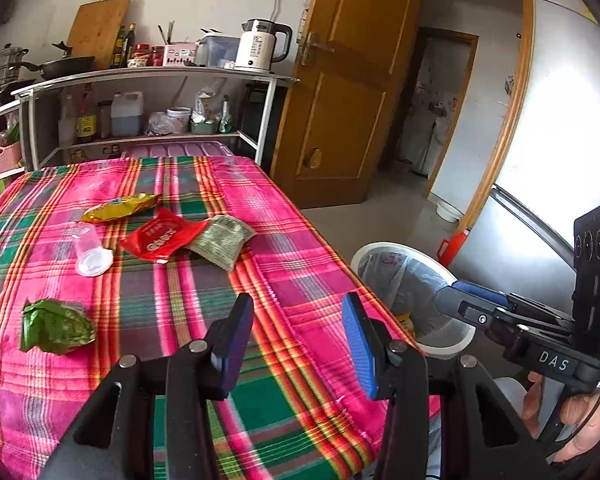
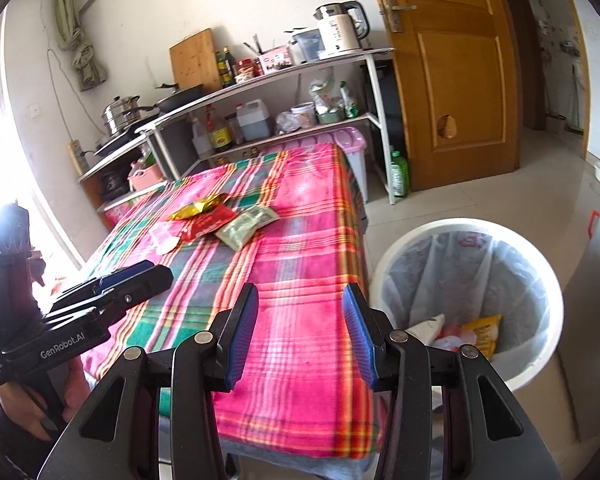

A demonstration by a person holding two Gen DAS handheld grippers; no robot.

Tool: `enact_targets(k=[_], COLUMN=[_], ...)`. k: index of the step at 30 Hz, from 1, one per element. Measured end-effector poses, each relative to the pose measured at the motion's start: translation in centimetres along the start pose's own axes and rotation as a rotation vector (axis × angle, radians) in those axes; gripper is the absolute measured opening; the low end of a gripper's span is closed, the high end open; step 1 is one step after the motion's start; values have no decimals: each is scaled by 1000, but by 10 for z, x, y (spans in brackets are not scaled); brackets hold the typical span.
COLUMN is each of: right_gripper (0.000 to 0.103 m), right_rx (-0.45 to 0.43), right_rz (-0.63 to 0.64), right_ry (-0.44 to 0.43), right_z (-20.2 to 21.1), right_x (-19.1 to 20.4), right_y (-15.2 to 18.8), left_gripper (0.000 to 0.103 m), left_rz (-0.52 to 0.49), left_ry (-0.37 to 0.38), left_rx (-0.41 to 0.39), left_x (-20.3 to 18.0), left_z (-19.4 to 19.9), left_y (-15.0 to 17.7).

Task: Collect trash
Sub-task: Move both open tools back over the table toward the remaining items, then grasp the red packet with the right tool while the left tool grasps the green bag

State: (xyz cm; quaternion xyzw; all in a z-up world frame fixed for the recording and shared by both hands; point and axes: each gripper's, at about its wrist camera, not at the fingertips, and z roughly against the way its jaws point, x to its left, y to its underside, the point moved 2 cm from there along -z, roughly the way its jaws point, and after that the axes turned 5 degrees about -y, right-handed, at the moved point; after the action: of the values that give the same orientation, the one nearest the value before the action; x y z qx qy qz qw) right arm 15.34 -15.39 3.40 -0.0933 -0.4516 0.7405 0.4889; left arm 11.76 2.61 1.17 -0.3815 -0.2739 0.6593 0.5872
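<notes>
Trash lies on the pink plaid tablecloth (image 1: 300, 240): a crumpled green wrapper (image 1: 56, 326), a clear plastic cup (image 1: 89, 250) on its side, a yellow wrapper (image 1: 120, 207), a red packet (image 1: 162, 236) and a grey-green packet (image 1: 222, 240). The red packet (image 2: 208, 222) and the grey-green packet (image 2: 246, 226) also show in the right wrist view. A white bin (image 2: 466, 304) with a plastic liner stands right of the table and holds some trash. My left gripper (image 1: 298, 336) is open and empty above the table's near part. My right gripper (image 2: 300, 328) is open and empty above the table's right edge, next to the bin.
A white metal shelf (image 1: 156, 76) with a kettle, pots, bottles and jars stands behind the table. A pink-lidded bin (image 2: 350, 142) sits at the table's far end. An open wooden door (image 1: 340, 80) is on the right, tiled floor beyond.
</notes>
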Motion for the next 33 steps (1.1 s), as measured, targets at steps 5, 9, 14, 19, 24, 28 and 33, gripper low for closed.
enact_targets(k=[5, 9, 14, 19, 24, 28, 33], right_gripper=[46, 50, 50, 50, 50, 50, 50], right_rx=[25, 32, 53, 79, 104, 133, 187], right_rz=[34, 58, 79, 93, 102, 84, 38], right_ry=[-27, -43, -59, -73, -89, -110, -154], right_z=[-15, -25, -45, -62, -82, -100, -129], right_x=[19, 32, 45, 59, 69, 73, 79], right_y=[-3, -7, -14, -19, -25, -30, -36], left_gripper=[48, 61, 64, 64, 64, 64, 62], left_rz=[47, 95, 177, 218, 236, 254, 272], left_ry=[-76, -153, -251, -304, -329, -338, -310], left_rx=[-27, -55, -62, -41, 12, 70, 93], left_x=[38, 75, 123, 151, 164, 171, 175], left_z=[16, 30, 37, 30, 14, 2, -6], left_y=[5, 6, 8, 13, 20, 23, 23])
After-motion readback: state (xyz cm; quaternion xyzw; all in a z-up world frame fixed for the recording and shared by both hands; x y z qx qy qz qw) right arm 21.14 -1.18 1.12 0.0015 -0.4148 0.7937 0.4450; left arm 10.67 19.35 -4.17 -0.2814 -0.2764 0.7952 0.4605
